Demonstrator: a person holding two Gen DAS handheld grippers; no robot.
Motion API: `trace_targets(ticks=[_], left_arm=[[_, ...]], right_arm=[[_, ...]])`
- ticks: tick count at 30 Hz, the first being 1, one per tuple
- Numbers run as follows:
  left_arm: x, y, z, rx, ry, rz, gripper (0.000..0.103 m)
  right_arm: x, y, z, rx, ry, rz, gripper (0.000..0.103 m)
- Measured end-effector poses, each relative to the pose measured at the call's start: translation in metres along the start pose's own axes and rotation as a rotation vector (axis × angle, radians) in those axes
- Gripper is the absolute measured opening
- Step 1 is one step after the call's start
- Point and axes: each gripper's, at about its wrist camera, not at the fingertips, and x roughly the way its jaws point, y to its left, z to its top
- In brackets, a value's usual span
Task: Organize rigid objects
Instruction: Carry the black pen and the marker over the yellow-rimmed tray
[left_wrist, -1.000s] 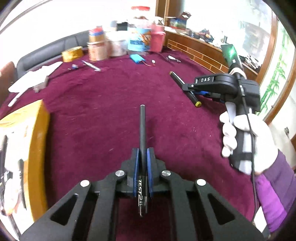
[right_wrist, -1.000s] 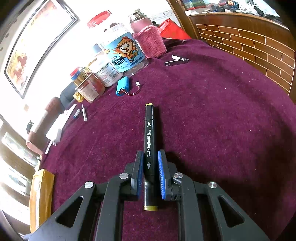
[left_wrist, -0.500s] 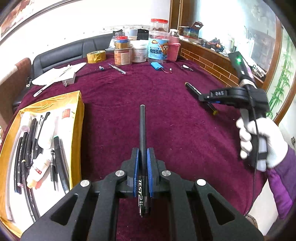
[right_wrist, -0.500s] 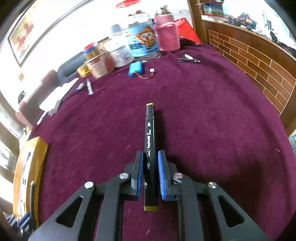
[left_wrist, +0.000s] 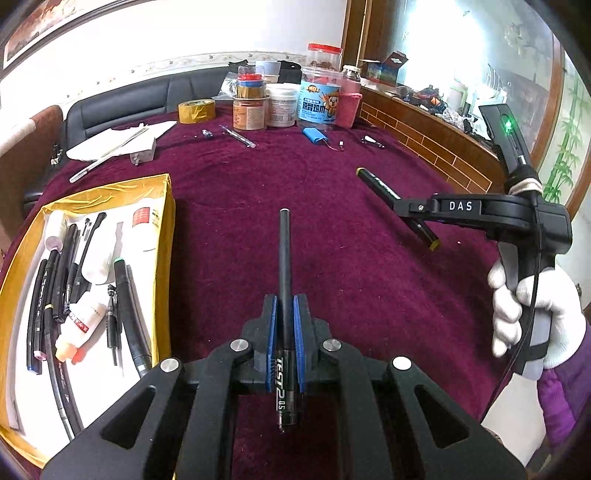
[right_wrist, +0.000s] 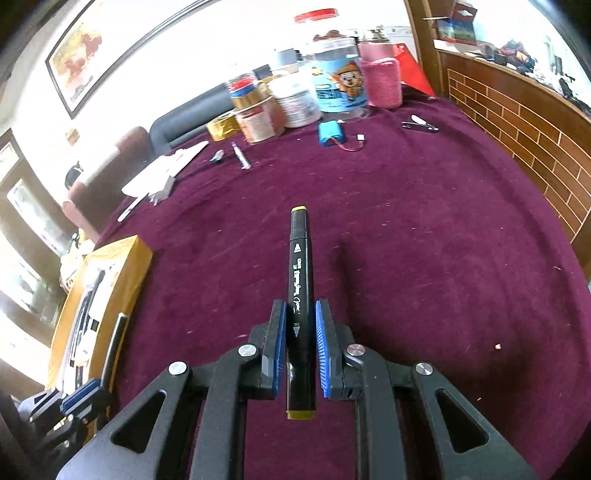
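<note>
1. The maroon tablecloth (left_wrist: 332, 258) is carrying loose clutter along its far edge, while the yellow box (left_wrist: 162, 236) at its left is already holding pens, markers and glue bottles.
2. The right gripper (right_wrist: 300, 347) is clamping a black marker (right_wrist: 300, 273) above the cloth, right of the box.
3. The left gripper (left_wrist: 284, 339) is pinching a thin black pen (left_wrist: 284, 258), just beside the box.
4. Judged step: carrying both items over; next, each needs lowering inside the box before release.

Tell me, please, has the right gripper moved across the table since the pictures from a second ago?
Yes. In its own view the right gripper, shut on the black marker, has swung toward the yellow box, which now shows far more fully at the left edge.
</note>
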Motion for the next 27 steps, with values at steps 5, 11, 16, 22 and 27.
trace_targets(ticks=[5,11,16,22,27], left_arm=[[-0.005,0.005,-0.002,-0.014,-0.007,-0.012,0.006],[-0.02,0.015,-0.004,-0.053,-0.027,-0.061,0.006],[-0.048,0.045,-0.008,-0.108,-0.074,-0.056,0.006],[-0.072,0.12,-0.031,-0.256,-0.09,0.049,0.006],[-0.071,0.18,-0.055,-0.406,-0.069,0.123,0.007]], right_arm=[[0.0,0.016,-0.005,-0.013,0.009,0.025,0.014],[-0.002,0.039,-0.01,-0.046,0.014,0.052,0.014],[-0.003,0.068,-0.011,-0.044,0.039,0.147,0.014],[0.009,0.136,-0.017,-0.081,0.119,0.336,0.014],[0.037,0.199,-0.037,-0.126,0.243,0.446,0.014]])
